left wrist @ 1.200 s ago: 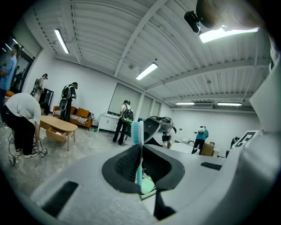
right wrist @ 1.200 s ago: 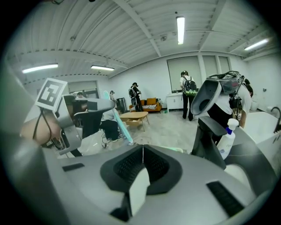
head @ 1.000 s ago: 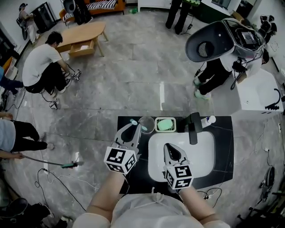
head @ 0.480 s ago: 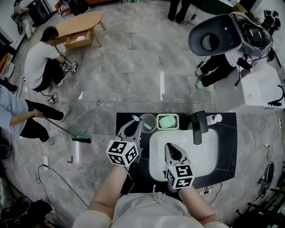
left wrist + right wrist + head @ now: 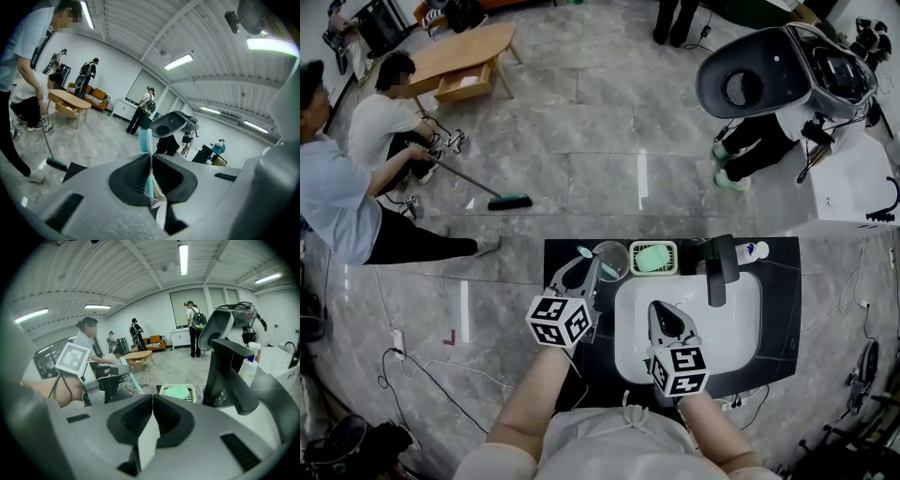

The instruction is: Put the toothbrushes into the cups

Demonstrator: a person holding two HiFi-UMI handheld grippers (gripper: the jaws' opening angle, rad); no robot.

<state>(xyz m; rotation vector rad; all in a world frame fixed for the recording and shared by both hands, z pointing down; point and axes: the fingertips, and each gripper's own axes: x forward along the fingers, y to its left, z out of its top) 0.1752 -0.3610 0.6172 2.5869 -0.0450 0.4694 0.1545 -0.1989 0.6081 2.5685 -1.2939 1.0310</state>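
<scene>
A teal toothbrush slants with its bristle head up and to the left and its lower end inside the clear cup on the black counter. My left gripper is shut on its handle just left of the cup. In the left gripper view the toothbrush stands upright between the jaws of that gripper. My right gripper hangs shut and empty over the white sink. The right gripper view shows its closed jaws, the cup and the toothbrush.
A green soap dish sits right of the cup, then a black faucet and a white bottle. Beyond the counter a person sweeps the floor with a broom. Another person crouches near a wooden table.
My left gripper has sunk a little with the toothbrush and rolled slightly. The right gripper has barely shifted. The person with the broom has moved across the floor.
</scene>
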